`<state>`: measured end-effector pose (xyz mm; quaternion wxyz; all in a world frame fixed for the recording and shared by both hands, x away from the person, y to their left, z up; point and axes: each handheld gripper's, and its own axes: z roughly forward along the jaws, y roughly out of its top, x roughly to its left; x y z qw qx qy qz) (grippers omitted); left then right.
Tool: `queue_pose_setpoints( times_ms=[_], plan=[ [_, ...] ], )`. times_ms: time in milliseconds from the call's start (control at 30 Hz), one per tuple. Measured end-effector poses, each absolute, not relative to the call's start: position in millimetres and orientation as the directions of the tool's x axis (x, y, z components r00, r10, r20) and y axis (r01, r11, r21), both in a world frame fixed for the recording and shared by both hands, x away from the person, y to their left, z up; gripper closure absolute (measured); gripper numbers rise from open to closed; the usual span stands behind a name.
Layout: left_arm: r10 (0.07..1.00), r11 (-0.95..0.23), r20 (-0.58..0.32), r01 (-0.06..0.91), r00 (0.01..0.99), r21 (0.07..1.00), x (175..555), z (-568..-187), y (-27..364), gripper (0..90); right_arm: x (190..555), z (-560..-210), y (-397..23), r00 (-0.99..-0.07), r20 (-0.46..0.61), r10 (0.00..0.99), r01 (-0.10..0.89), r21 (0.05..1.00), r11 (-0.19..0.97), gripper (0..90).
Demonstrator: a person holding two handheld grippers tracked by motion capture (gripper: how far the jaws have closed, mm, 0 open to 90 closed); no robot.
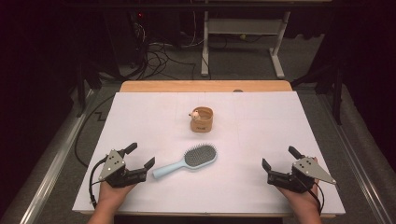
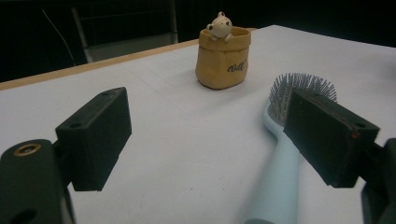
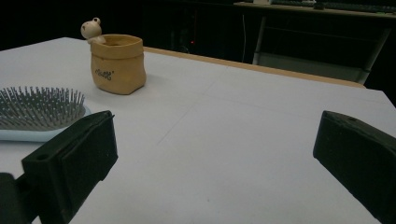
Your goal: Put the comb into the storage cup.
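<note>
- The left tongs (image 1: 141,156) stood wide open and empty, low over the table (image 1: 140,112), with the end of the hairbrush (image 1: 187,161) handle just beside their near jaw.
- The right tongs (image 1: 280,157) were likewise wide and held nothing, well apart from the brush on the other side of the white surface.
- The brush lay flat between the two hands, bristles up, its head toward the far right and its handle pointing back at the left hand (image 1: 111,195).
- To my eye the step in hand was the pick-up, and the left tongs were the ones placed for it: the handle ran almost along their line of approach.
- It would go best taken across the slim handle, jaws squared to its sides, rather than on the broad oval head where the bristles would give no firm seat.
- The handle looked like smooth pale-blue plastic, rounded and likely slippery, so a grip closer to the head might keep it from tipping.
- The bristles were fine grey pins set in a darker cushion.
- Farther off stood a tan pot (image 1: 201,119) shaped like a soft rolled-top sack, matte, with a small cream figure (image 1: 194,114) perched on its rim.
</note>
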<state>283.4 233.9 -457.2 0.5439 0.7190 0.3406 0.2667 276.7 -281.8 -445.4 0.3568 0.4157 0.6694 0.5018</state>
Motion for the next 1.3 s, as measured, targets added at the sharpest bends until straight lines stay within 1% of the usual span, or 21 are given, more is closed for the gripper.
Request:
queue_pose_setpoints(
  times_ms=[100, 133, 167, 200, 300, 433, 533, 667, 700, 800, 933, 967, 1000, 1133, 1167, 1200, 1300],
  plan=[
    [0.783, -0.173, 0.009, 0.205, 0.622, 0.963, 284, -457, 234, 16.2, 277, -445, -282, -0.399, -0.062, 0.915, 0.198, 0.968, 0.152, 0.5],
    [0.783, -0.173, 0.009, 0.205, 0.622, 0.963, 284, -457, 234, 17.7, 277, -445, -282, -0.398, -0.061, 0.916, 0.199, 0.968, 0.151, 0.5],
    [0.783, -0.170, 0.005, 0.207, 0.622, 0.964, 284, -457, 234, 21.9, 277, -445, -282, -0.397, -0.060, 0.916, 0.199, 0.968, 0.150, 0.5],
    [0.788, -0.161, -0.005, 0.213, 0.616, 0.964, 284, -456, 235, 21.9, 277, -445, -282, -0.397, -0.060, 0.916, 0.199, 0.968, 0.150, 0.5],
    [0.796, -0.164, -0.005, 0.224, 0.605, 0.961, 284, -456, 235, 30.3, 277, -445, -282, -0.397, -0.062, 0.916, 0.199, 0.968, 0.151, 0.5],
    [0.794, -0.163, -0.014, 0.234, 0.608, 0.958, 285, -456, 235, 36.6, 277, -445, -281, -0.396, -0.063, 0.916, 0.199, 0.968, 0.153, 0.5],
    [0.781, -0.179, -0.012, 0.243, 0.624, 0.953, 285, -457, 234, 43.2, 277, -445, -282, -0.396, -0.062, 0.916, 0.198, 0.969, 0.151, 0.6],
    [0.771, -0.216, 0.002, 0.259, 0.636, 0.941, 284, -458, 230, 55.8, 277, -445, -282, -0.395, -0.061, 0.917, 0.200, 0.968, 0.150, 0.6],
    [0.771, -0.216, 0.002, 0.259, 0.636, 0.941, 284, -458, 230, 60.5, 277, -445, -282, -0.395, -0.061, 0.917, 0.200, 0.968, 0.150, 0.6],
    [0.764, -0.245, -0.006, 0.299, 0.645, 0.922, 286, -460, 227, 74.0, 277, -445, -281, -0.396, -0.061, 0.916, 0.199, 0.969, 0.150, 0.6],
    [0.772, -0.272, -0.015, 0.352, 0.635, 0.896, 290, -462, 224, 87.6, 276, -445, -281, -0.395, -0.064, 0.916, 0.196, 0.969, 0.152, 0.7],
    [0.773, -0.282, -0.012, 0.361, 0.634, 0.889, 291, -462, 224, 87.6, 276, -445, -281, -0.395, -0.064, 0.916, 0.196, 0.969, 0.152, 0.7],
    [0.768, -0.302, -0.020, 0.390, 0.641, 0.870, 293, -463, 222, 90.0, 277, -445, -281, -0.395, -0.063, 0.916, 0.197, 0.968, 0.152, 0.7],
    [0.769, -0.360, -0.014, 0.450, 0.639, 0.817, 297, -468, 217, 90.0, 277, -445, -281, -0.394, -0.062, 0.917, 0.197, 0.969, 0.151, 0.8],
    [0.769, -0.360, -0.014, 0.450, 0.639, 0.817, 297, -468, 217, 90.0, 277, -445, -281, -0.394, -0.062, 0.917, 0.197, 0.969, 0.151, 0.8],
    [0.761, -0.390, -0.017, 0.478, 0.649, 0.787, 299, -471, 214, 90.0, 277, -446, -281, -0.393, -0.064, 0.917, 0.198, 0.968, 0.152, 0.9],
    [0.749, -0.418, -0.018, 0.494, 0.662, 0.762, 299, -473, 211, 90.0, 277, -446, -281, -0.395, -0.059, 0.917, 0.202, 0.968, 0.149, 0.9]
  ],
)
